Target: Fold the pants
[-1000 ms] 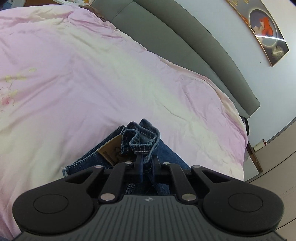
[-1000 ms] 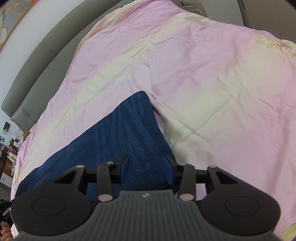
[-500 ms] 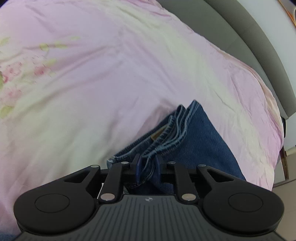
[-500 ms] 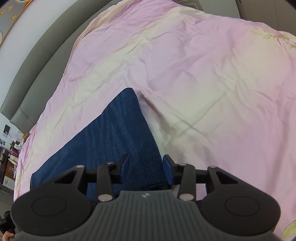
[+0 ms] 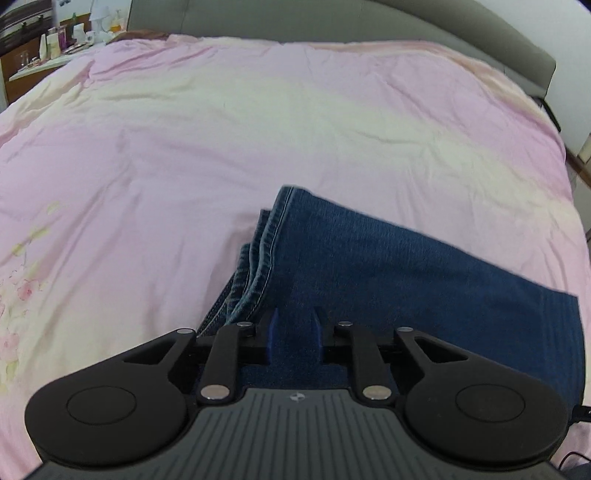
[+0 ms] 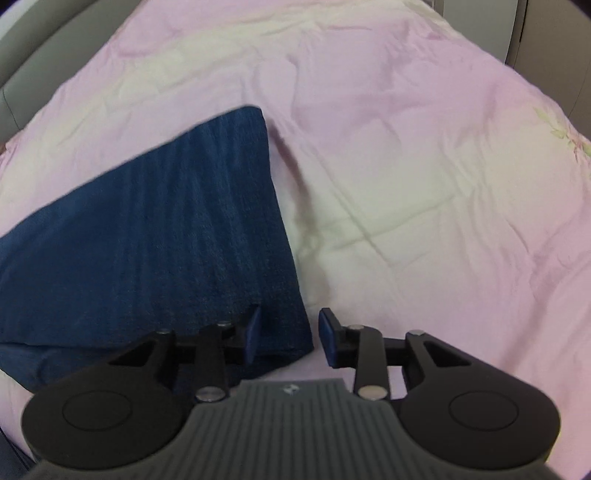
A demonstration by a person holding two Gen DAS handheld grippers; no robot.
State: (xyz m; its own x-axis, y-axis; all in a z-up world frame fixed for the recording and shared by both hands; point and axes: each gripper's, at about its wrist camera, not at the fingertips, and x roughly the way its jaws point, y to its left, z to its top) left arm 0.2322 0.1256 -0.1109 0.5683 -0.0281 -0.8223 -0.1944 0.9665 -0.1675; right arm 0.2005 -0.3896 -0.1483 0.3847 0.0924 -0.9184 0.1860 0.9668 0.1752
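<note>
Released from the left claw (image 5: 294,334), the jeans (image 5: 388,273) now lie folded on the bed (image 5: 221,129) just ahead, its jaws narrowly apart, empty. Right claw (image 6: 289,334) is closing around the corner. Squaring remains.

A pink floral bedspread (image 5: 258,129) covers the bed before a grey headboard (image 5: 332,18); a cluttered dresser (image 5: 40,51) stands beside.

Each claw, left (image 5: 294,334) and right (image 6: 289,334), has a ribbed grey housing with a small round emblem at its front edge. Beside that housing sit two matte black round discs. Black linkage arms with silver screws run forward from the housing to blue-padded fingers (image 5: 272,332).
</note>
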